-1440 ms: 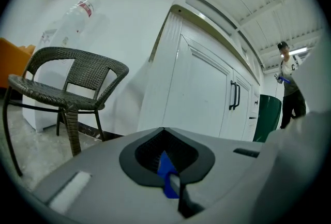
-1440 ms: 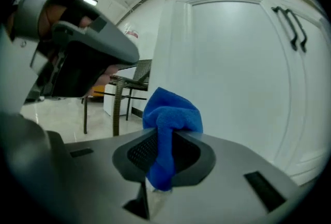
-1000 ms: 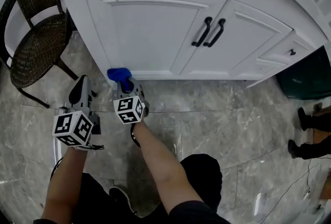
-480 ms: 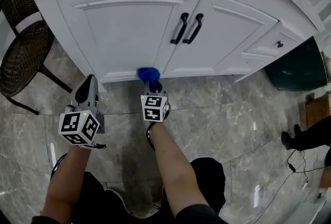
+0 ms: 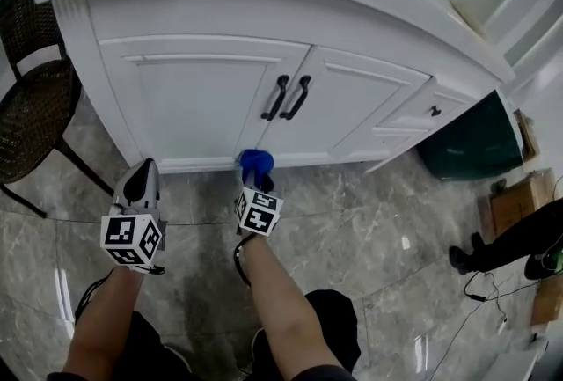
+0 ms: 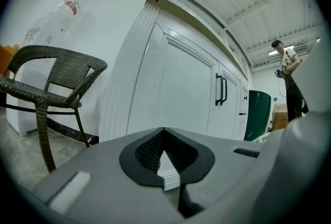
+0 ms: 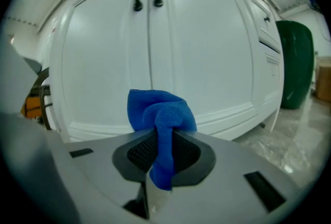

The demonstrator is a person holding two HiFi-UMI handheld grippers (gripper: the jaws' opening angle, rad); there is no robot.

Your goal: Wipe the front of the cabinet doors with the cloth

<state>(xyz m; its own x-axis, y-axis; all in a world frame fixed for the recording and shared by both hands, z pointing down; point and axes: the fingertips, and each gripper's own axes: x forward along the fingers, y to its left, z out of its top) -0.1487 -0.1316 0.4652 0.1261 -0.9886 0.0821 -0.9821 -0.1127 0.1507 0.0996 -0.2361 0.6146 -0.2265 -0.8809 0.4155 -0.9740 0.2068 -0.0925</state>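
With both doors (image 5: 207,102) shut, cabinet (image 5: 264,5) contents aren't visible. On my right gripper (image 7: 163,150) the jaws are clamped on the cloth (image 7: 160,112). It's blue and bunched, with one tail hanging down between the pads and the rest bulging past the tips. From the head view the cloth sits at 12 o'clock, low on the cabinet at the bottom rail under the door seam. Can't confirm contact. Two black handles (image 5: 287,98) flank the seam higher up.

On my left gripper (image 6: 164,153) the jaws are together with nothing in them. It's at 11 o'clock, short of the cabinet's left corner.

Wicker chair (image 5: 31,98) is at 10 o'clock. Green bin (image 5: 471,142) is at 2 o'clock, past the drawers (image 5: 422,111), and its inside isn't visible. Box (image 5: 510,203) is at 3 o'clock, contents unreadable.
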